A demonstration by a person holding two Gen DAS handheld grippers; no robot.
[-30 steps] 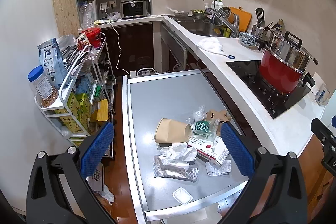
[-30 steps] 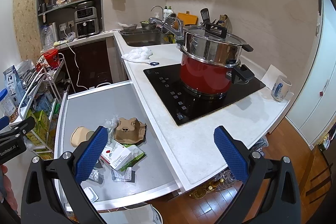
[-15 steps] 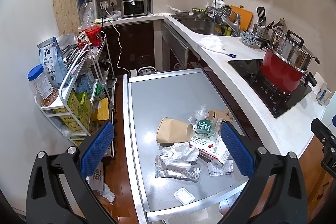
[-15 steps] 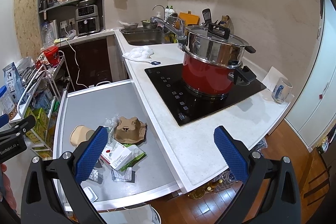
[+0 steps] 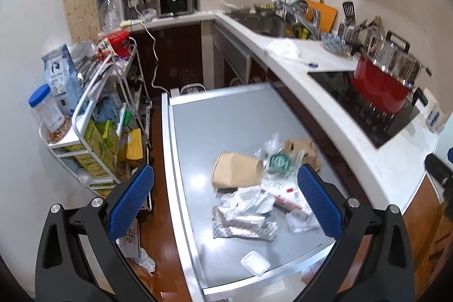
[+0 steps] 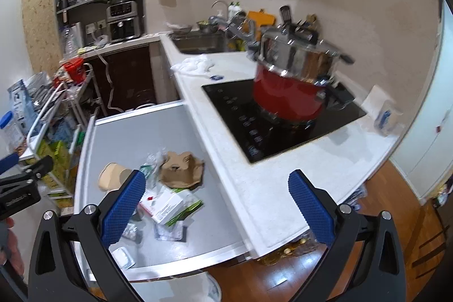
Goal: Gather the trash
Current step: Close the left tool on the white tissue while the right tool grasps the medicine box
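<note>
I've got both tongs spread wide, left gripper [image 5: 225,196] and right gripper [image 6: 216,201], gripping nothing. The trash pile, tipped brown paper cup [image 5: 236,170] included, sits on the grey steel table [image 5: 226,118] beside the white kitchen counter [image 6: 283,188].

no text sharp enough to read, print on white box [image 6: 165,205] blurred

Surface [image 5: 226,126]: trash heaped at its near right; paper cup [image 5: 236,170] on its side, cardboard tray [image 5: 301,146] behind and right of it; crumpled wrappers [image 5: 243,212] before the cup; box [image 6: 167,205] right of them; small tray [image 5: 254,262] at the near edge; counter [image 6: 283,174] to the right, bearing pot [image 6: 294,84] on cooktop [image 6: 240,104]; rack [image 5: 93,109] to the left.
</note>
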